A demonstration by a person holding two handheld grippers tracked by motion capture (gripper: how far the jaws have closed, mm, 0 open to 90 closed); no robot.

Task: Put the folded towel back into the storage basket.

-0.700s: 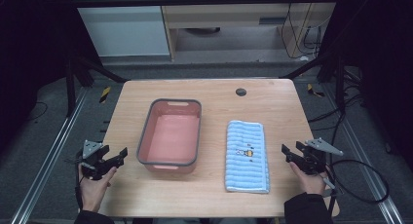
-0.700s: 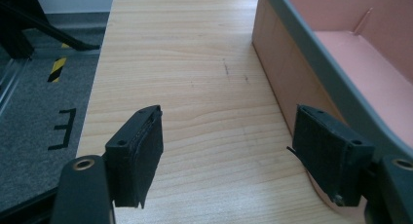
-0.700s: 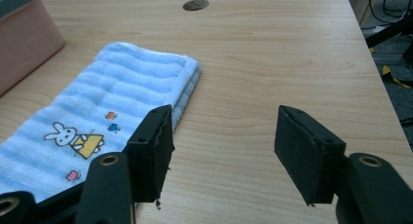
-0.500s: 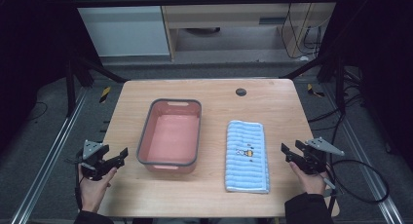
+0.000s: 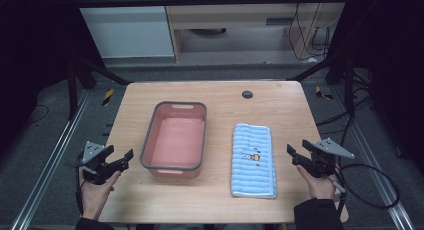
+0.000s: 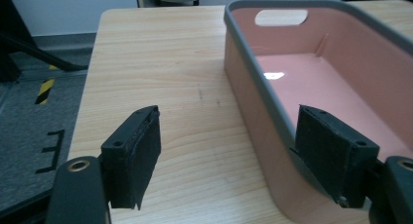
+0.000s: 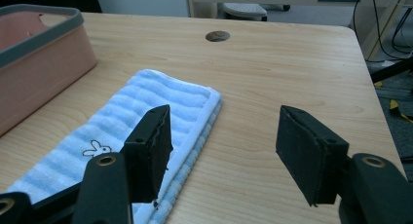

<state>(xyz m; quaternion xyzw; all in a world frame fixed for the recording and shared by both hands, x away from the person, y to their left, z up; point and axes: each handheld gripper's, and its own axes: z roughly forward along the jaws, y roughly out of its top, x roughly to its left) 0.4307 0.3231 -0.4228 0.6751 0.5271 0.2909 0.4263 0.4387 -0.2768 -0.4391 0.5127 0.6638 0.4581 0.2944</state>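
Two grippers wait with jaws spread wide and empty: our left gripper [image 5: 119, 160] at the table's [image 5: 280, 95] left edge beside the pink basin [image 5: 147, 155], our right gripper [image 5: 297, 155] near the right edge, just beside the folded blue towel [image 5: 252, 162]. To lift the towel cleanly, we judge it best to pinch its near right corner through both layers, keeping low.

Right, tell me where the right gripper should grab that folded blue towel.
Take the blue striped towel by its right long edge, coming in from the right where the right gripper sits open. In the right gripper view the folded layers stack at that edge, so the jaws could pinch them together.
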